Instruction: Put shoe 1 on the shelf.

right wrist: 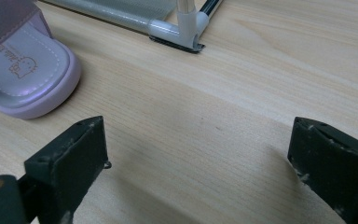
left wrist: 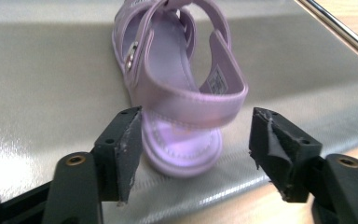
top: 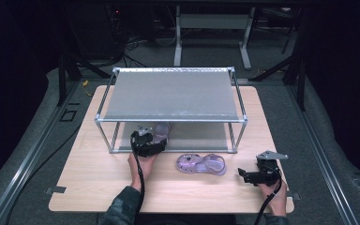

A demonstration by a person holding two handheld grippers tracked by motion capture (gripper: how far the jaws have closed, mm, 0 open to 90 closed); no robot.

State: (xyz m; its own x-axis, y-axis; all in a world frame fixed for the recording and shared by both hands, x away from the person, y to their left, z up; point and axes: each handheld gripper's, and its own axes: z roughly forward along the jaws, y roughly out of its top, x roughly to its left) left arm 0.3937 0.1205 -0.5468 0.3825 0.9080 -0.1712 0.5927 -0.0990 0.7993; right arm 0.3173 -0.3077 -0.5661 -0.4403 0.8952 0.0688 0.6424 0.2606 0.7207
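Note:
A lilac sandal (left wrist: 177,84) lies on the grey lower shelf (left wrist: 37,84) of a metal rack (top: 171,93), heel toward me. My left gripper (left wrist: 193,154) is open, its jaws on either side of the heel; the left jaw is almost touching it and the right one is apart from it. In the high view the left gripper (top: 145,137) sits at the shelf's front edge beside this sandal (top: 161,131). A second lilac sandal (top: 201,164) lies on the table, its heel (right wrist: 23,60) ahead and left of my right gripper (right wrist: 198,163). The right gripper (top: 244,174) is open, with nothing between its jaws.
The rack has a grey top shelf and thin metal posts; its front right foot (right wrist: 186,28) stands on the wooden table (top: 93,173). Bare wood lies between the second sandal and the right gripper. Dark floor and stands surround the table.

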